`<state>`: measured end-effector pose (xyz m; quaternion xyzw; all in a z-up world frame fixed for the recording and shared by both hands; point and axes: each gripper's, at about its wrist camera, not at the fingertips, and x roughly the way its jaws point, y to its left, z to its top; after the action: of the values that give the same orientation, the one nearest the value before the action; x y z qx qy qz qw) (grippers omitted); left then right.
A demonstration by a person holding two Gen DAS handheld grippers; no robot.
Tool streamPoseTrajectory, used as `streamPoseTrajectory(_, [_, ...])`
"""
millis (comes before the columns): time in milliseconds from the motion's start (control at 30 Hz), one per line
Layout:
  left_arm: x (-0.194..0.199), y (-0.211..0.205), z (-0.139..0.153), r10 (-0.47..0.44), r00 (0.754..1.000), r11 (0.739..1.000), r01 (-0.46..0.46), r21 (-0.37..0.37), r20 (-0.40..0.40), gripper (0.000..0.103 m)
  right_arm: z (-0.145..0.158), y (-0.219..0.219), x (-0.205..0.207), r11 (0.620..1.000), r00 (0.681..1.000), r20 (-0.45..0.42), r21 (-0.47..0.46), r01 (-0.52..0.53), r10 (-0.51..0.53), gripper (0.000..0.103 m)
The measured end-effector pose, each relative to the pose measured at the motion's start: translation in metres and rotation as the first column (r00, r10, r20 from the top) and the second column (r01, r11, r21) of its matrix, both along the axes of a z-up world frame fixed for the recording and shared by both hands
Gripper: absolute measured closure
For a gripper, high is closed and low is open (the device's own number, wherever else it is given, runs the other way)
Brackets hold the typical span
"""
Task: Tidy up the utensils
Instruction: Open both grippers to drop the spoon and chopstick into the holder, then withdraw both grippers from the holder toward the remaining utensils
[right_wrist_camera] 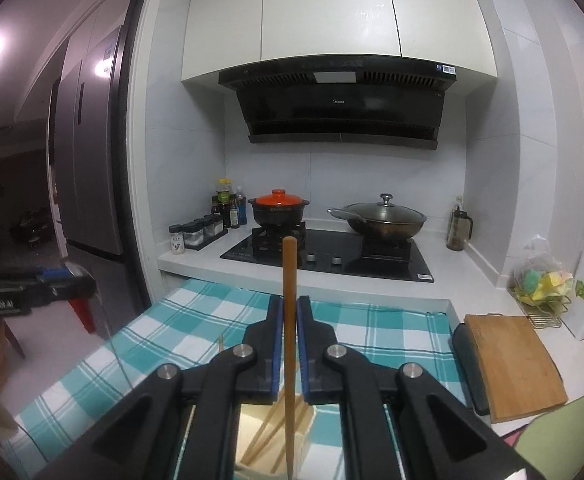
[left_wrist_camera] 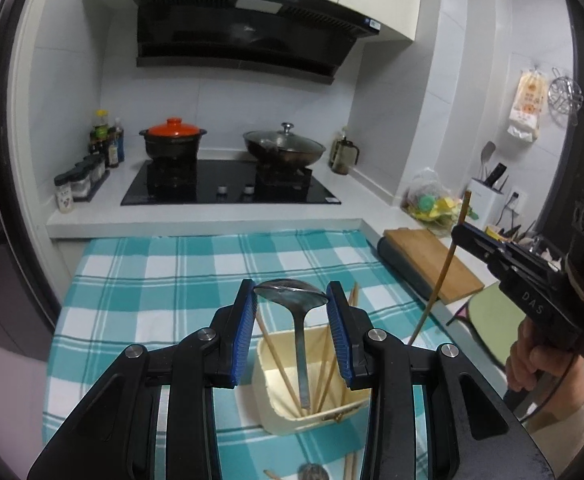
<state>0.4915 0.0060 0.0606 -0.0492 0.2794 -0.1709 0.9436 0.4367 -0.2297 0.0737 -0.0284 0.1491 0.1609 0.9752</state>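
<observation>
My left gripper point(left_wrist_camera: 292, 292) is shut on the bowl of a metal spoon point(left_wrist_camera: 292, 300), whose handle hangs straight down in line with a cream utensil holder point(left_wrist_camera: 268, 400). Several wooden chopsticks point(left_wrist_camera: 280, 368) lean in that holder on the teal checked cloth point(left_wrist_camera: 152, 280). In the right wrist view the spoon's thin handle point(right_wrist_camera: 110, 340) hangs in the air left of the holder point(right_wrist_camera: 252, 432). My right gripper point(right_wrist_camera: 290, 304) is shut on one upright wooden chopstick point(right_wrist_camera: 290, 276). That gripper point(left_wrist_camera: 461, 232) and its chopstick point(left_wrist_camera: 439, 276) also show at the right of the left wrist view.
Another spoon point(left_wrist_camera: 311, 472) and loose chopsticks point(left_wrist_camera: 349, 466) lie on the cloth near me. A wooden cutting board point(right_wrist_camera: 511, 364) is at the right. Behind the cloth stands the black hob point(right_wrist_camera: 327, 256) with an orange-lidded pot point(right_wrist_camera: 279, 210) and a lidded wok point(right_wrist_camera: 383, 218).
</observation>
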Motion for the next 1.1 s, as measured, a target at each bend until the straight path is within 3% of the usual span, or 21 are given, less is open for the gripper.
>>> streamPoseTrajectory(67, [0.022, -0.013, -0.018, 0.000, 0.999, 1.000, 0.001, 0.008, -0.050, 0.068, -0.008, 0.006, 0.019, 0.999, 1.000, -0.003, 0.029, -0.024, 0.024, 0.096])
streamPoseTrajectory(167, [0.048, -0.032, -0.052, -0.009, 0.991, 0.999, 0.014, 0.040, -0.130, 0.068, -0.035, 0.012, 0.049, 0.997, 0.994, -0.101, 0.074, -0.033, 0.040, 0.096])
streamPoseTrajectory(333, [0.073, -0.056, -0.116, -0.019, 0.968, 0.995, 0.044, 0.095, -0.249, 0.067, -0.106, 0.021, 0.092, 0.996, 0.948, -0.314, 0.089, -0.024, 0.051, 0.096])
streamPoseTrajectory(433, [0.077, -0.058, -0.136, -0.012, 0.948, 0.994, 0.044, 0.095, -0.319, 0.065, -0.137, 0.019, 0.107, 0.994, 0.912, -0.405, 0.106, -0.019, 0.061, 0.094])
streamPoseTrajectory(467, [0.072, -0.054, -0.136, -0.016, 0.947, 0.996, 0.043, 0.079, -0.320, 0.059, -0.141, 0.018, 0.110, 0.994, 0.907, -0.419, 0.107, -0.007, 0.051, 0.094])
streamPoseTrajectory(500, [0.067, -0.050, -0.131, -0.023, 0.949, 0.997, 0.046, 0.069, -0.315, 0.046, -0.143, 0.014, 0.108, 0.994, 0.908, -0.418, 0.109, 0.006, 0.041, 0.091])
streamPoseTrajectory(533, [0.059, -0.045, -0.125, -0.020, 0.953, 0.997, 0.044, 0.071, -0.301, 0.040, -0.141, 0.010, 0.105, 0.993, 0.911, -0.410, 0.120, 0.009, 0.041, 0.080])
streamPoseTrajectory(567, [0.048, -0.039, -0.119, -0.012, 0.960, 0.996, 0.036, 0.082, -0.280, 0.031, -0.135, 0.004, 0.100, 0.991, 0.916, -0.398, 0.135, 0.010, 0.045, 0.066])
streamPoseTrajectory(600, [0.039, -0.033, -0.112, -0.008, 0.965, 0.995, 0.034, 0.093, -0.263, 0.026, -0.128, -0.002, 0.093, 0.990, 0.924, -0.381, 0.143, 0.012, 0.043, 0.061])
streamPoseTrajectory(767, [-0.031, -0.003, -0.101, -0.041, 0.966, 0.981, 0.087, 0.172, -0.254, 0.016, -0.103, -0.018, 0.034, 0.999, 0.948, -0.318, 0.052, -0.006, 0.022, 0.051])
streamPoseTrajectory(933, [-0.114, 0.016, -0.124, -0.055, 0.960, 0.956, 0.130, 0.263, -0.274, 0.015, -0.118, -0.028, -0.044, 0.995, 0.937, -0.348, -0.074, -0.062, 0.033, 0.051])
streamPoseTrajectory(1100, [-0.185, 0.027, -0.155, -0.034, 0.954, 0.975, 0.097, 0.200, -0.296, 0.014, -0.154, -0.043, -0.124, 0.992, 0.915, -0.403, -0.113, -0.057, 0.007, 0.051])
